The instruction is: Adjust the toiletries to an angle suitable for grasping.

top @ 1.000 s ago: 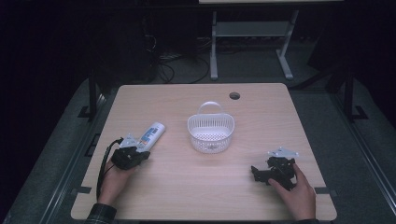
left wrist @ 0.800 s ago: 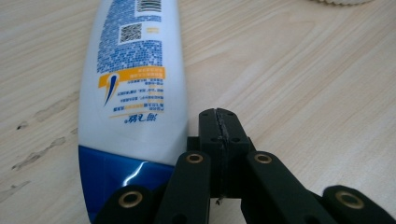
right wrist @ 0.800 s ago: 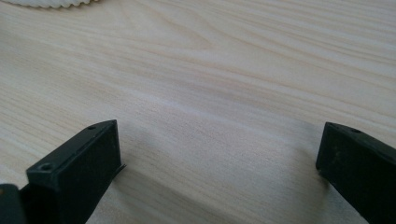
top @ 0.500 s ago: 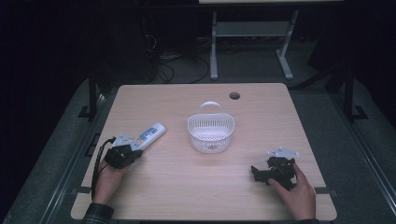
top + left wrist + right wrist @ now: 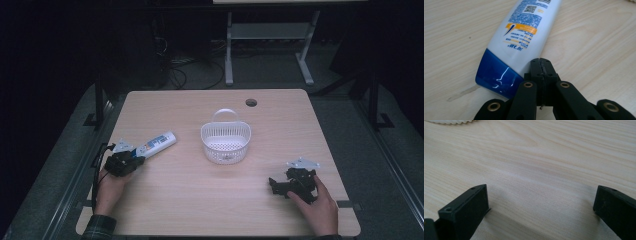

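A white plastic shampoo bottle with a blue cap (image 5: 520, 42) lies flat on the light wooden table (image 5: 200, 200), its cap end just ahead of the left gripper (image 5: 541, 65), whose jaws are pressed together and empty. Beyond the right gripper (image 5: 541, 202), jaws spread wide, sits a white perforated plastic basket (image 5: 225, 138).

your left gripper (image 5: 541, 72) hides part of the bottle (image 5: 524, 37); its top runs off the edge, small print unreadable.
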### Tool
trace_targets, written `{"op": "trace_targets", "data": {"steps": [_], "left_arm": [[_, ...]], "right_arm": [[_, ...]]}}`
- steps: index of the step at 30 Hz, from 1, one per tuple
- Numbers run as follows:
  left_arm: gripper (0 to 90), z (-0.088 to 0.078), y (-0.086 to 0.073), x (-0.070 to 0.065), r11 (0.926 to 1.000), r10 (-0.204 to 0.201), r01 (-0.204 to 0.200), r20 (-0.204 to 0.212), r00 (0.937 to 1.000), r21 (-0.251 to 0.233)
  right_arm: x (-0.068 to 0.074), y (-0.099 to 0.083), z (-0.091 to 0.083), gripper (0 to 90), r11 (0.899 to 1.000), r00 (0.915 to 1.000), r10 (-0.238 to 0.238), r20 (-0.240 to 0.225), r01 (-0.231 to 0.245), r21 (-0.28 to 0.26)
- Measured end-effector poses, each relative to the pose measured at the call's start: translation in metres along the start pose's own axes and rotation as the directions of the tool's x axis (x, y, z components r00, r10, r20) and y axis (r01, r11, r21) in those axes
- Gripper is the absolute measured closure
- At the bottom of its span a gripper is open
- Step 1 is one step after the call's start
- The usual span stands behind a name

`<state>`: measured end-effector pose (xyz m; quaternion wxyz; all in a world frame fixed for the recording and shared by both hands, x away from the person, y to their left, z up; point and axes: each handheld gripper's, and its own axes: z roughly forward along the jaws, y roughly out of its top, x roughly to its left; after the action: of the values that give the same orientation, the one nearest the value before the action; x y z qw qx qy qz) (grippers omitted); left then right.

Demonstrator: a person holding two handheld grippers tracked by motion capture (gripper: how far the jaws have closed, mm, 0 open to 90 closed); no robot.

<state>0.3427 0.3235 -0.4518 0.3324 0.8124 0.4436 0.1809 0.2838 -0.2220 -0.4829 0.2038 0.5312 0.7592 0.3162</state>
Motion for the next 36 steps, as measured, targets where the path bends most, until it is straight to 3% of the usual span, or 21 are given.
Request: {"op": "trace_targets", "data": {"steps": [13,23,36], "left_arm": [[89.7,-0.002,-0.005,0.021,0.9993,-0.038,0.037,-0.055,0.9978,-0.007],[89.5,-0.008,0.010,0.012,0.9990,-0.024,0.024,-0.002,0.9997,-0.039],[89.6,0.011,0.047,0.009,0.9990,-0.011,0.013,0.044,0.9990,-0.042]], "right_arm": [[0.000,0.000,0.000,0.0,1.000,1.0000,0.000,0.000,0.000,0.000],[0.000,0.000,0.000,0.0,1.000,1.0000,0.000,-0.001,0.000,0.000],[0.000,0.000,0.000,0.0,1.000,1.0000,0.000,-0.001,0.000,0.000]]}}
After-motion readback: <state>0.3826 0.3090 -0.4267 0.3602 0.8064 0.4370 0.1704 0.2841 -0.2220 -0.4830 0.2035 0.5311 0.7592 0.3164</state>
